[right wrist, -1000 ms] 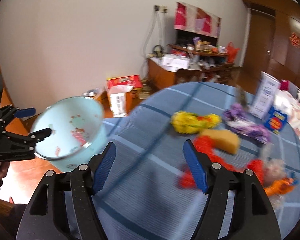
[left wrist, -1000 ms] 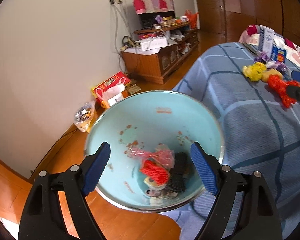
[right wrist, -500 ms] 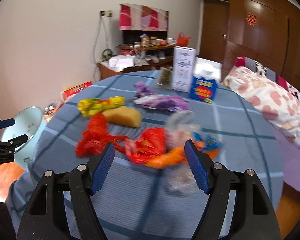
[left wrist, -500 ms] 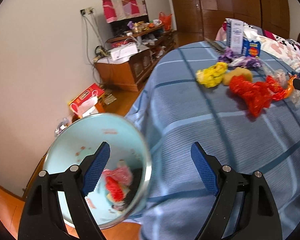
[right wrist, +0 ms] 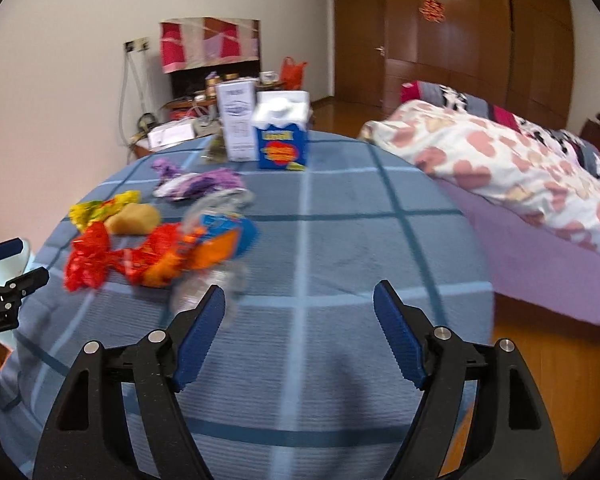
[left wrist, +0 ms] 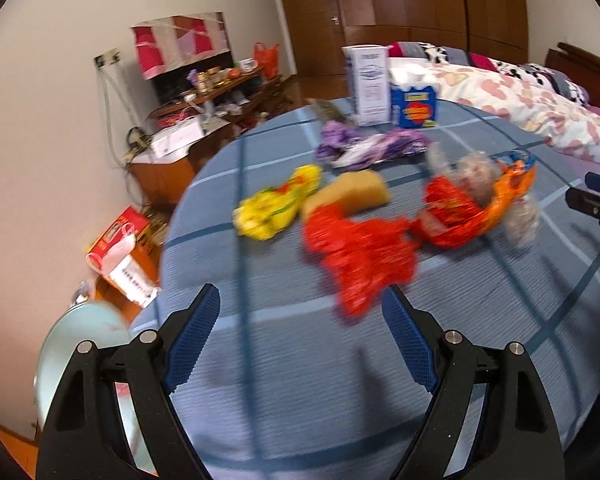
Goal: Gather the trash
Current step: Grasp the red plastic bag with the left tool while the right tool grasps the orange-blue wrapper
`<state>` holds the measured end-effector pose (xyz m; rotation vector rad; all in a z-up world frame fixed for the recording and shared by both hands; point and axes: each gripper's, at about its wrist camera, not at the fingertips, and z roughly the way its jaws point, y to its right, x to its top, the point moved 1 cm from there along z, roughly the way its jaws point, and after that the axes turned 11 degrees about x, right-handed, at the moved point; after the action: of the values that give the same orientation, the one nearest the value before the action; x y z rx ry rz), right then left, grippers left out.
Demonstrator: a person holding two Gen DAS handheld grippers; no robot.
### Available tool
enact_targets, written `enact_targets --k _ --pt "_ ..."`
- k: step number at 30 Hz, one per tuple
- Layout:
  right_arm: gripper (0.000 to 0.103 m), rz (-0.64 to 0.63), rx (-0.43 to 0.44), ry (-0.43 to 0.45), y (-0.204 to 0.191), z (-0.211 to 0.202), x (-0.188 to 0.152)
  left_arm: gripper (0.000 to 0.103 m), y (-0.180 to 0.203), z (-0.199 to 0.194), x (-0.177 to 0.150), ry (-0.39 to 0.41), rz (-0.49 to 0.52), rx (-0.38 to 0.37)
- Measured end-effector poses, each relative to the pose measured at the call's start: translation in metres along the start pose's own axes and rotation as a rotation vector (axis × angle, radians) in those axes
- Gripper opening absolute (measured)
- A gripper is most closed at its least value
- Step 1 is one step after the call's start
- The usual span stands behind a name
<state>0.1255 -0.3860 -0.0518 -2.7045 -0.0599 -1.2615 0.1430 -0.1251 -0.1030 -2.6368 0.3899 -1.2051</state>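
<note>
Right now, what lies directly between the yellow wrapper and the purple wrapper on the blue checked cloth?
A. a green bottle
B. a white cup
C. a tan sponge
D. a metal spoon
C: the tan sponge sits between the yellow wrapper and the purple wrapper.

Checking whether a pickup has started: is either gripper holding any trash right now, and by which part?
Nothing is held. The left gripper and right gripper are both open and empty above the blue checked cloth.
</note>
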Motion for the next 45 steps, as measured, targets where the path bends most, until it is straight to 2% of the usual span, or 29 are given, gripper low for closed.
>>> enact_targets --k 6,7,8,10,11,12,14,20,24,28,35,41,43,44,45 --pt "0.078 0.05 -0.009 0.01 0.025 -0.005 -0.009 0.081 0.035 0.013 0.012 -0.021 0.046 -0.033" --pt "0.079 0.055 -0.008 0.012 0.027 -0.006 -0.009 0.078 0.039 0.019 0.014 -0.034 0.052 -0.038" --pt "0.079 0.059 -0.005 0.016 0.028 -0.007 -0.011 0.061 0.042 0.022 0.014 -0.04 0.057 -0.043" --pt "0.08 0.065 0.003 0.022 0.031 -0.009 -0.012 0.038 0.044 0.029 0.013 -0.075 0.068 -0.073" --pt "0.08 0.066 0.005 0.024 0.031 -0.01 -0.012 0.022 0.043 0.032 0.012 -0.087 0.065 -0.092" --pt "0.08 0.068 0.007 0.025 0.032 -0.01 -0.012 0.015 0.042 0.033 0.01 -0.095 0.07 -0.1" --pt "0.08 0.076 0.012 0.027 0.033 -0.01 -0.012 0.009 0.038 0.032 0.009 -0.089 0.069 -0.098" --pt "0.08 0.067 0.029 0.034 0.022 -0.01 -0.007 0.007 0.013 0.005 0.005 -0.022 0.076 -0.084" --pt "0.08 0.051 0.046 0.042 0.009 -0.008 0.002 0.007 -0.006 -0.016 0.002 0.036 0.064 -0.044" --pt "0.08 0.032 0.061 0.048 -0.005 -0.001 0.013 0.007 -0.022 -0.023 -0.001 0.06 0.047 -0.007" --pt "0.08 -0.009 0.085 0.007 -0.032 0.031 0.031 0.007 -0.062 -0.019 -0.01 0.035 -0.01 0.041" --pt "0.079 -0.007 0.087 -0.058 -0.043 0.054 0.036 0.007 -0.081 -0.019 -0.027 0.013 -0.019 0.059" --pt "0.072 -0.002 0.105 -0.066 -0.044 0.055 0.034 0.007 -0.087 -0.019 -0.031 0.007 -0.029 0.06" --pt "0.051 -0.001 0.118 -0.071 -0.044 0.056 0.034 0.007 -0.089 -0.019 -0.033 0.005 -0.034 0.061" --pt "0.047 -0.001 0.131 -0.082 -0.046 0.056 0.032 0.007 -0.092 -0.02 -0.034 0.004 -0.04 0.062"
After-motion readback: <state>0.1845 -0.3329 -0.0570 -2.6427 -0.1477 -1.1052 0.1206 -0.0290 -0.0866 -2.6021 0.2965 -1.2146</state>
